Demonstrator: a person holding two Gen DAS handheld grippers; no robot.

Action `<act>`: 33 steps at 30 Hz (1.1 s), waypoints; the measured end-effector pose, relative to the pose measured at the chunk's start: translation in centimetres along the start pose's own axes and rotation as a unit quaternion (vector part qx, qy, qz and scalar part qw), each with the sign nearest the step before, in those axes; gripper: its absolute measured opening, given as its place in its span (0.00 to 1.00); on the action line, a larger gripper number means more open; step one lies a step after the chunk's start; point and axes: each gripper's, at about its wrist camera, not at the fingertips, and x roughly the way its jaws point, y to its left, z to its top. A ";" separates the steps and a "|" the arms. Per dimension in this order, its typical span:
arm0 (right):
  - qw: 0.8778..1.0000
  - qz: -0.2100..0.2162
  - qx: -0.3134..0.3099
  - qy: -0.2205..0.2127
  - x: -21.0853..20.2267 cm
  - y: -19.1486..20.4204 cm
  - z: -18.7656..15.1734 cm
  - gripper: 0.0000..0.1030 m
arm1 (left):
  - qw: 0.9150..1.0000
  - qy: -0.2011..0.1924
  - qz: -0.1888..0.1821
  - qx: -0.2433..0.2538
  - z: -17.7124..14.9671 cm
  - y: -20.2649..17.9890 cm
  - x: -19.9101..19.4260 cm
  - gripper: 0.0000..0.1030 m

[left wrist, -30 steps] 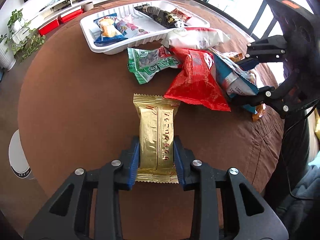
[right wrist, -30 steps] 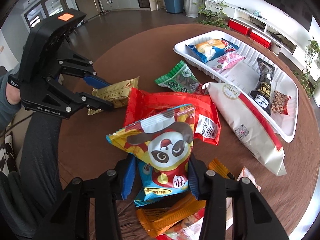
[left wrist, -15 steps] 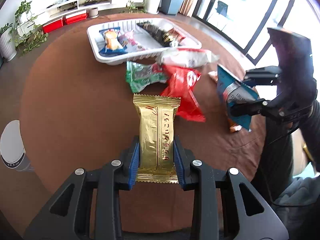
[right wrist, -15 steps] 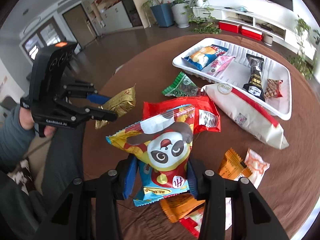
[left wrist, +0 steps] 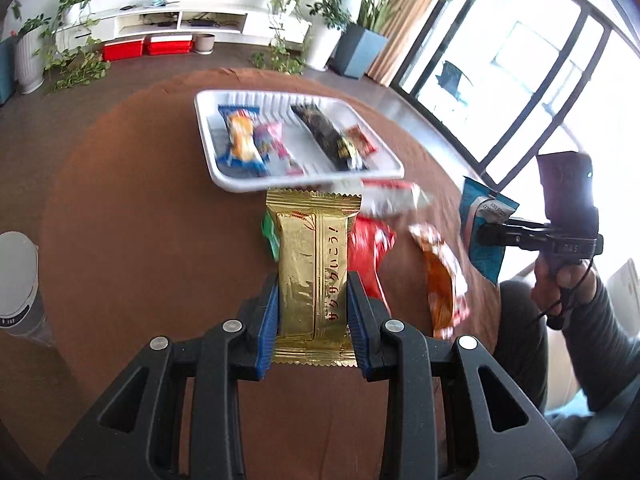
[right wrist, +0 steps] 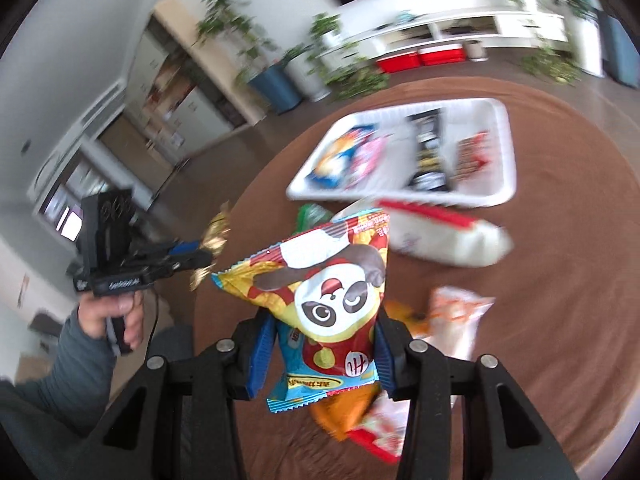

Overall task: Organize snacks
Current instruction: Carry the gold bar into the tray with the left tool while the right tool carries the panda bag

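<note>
1. The gold, crinkled foil snack packet (left wrist: 312, 268) between the left gripper's fingers looks metallic and glossy.
2. The panda-printed plastic snack bag (right wrist: 332, 300) looks shiny.
3. The brown cloth-covered round table (left wrist: 140, 220) looks matt.
4. The white ribbed plastic tray (left wrist: 208, 148) beyond looks smooth.

Your left half of the round brown-clothed table (left wrist: 132, 240) is bare, w/ free passage to the white ribbed plastic tray (left wrist: 208, 152). Straight ahead, loose red (left wrist: 370, 248), white (right wrist: 444, 240) & orange snack packets (left wrist: 440, 276) block the tray's near rim.
</note>
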 end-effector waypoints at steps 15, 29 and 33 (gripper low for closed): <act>0.994 -0.058 0.032 -0.084 -2.7 -3.4 12.6 0.45 | 0.999 -0.033 0.013 0.021 14.5 -0.9 5.0 0.28; 0.986 -0.158 0.041 0.025 10.1 -7.9 17.7 0.45 | 0.999 0.027 0.038 0.006 16.8 0.3 16.0 0.28; 0.983 -0.173 0.039 0.037 11.8 -8.7 17.8 0.45 | 0.998 0.036 0.041 0.010 16.6 0.7 18.1 0.28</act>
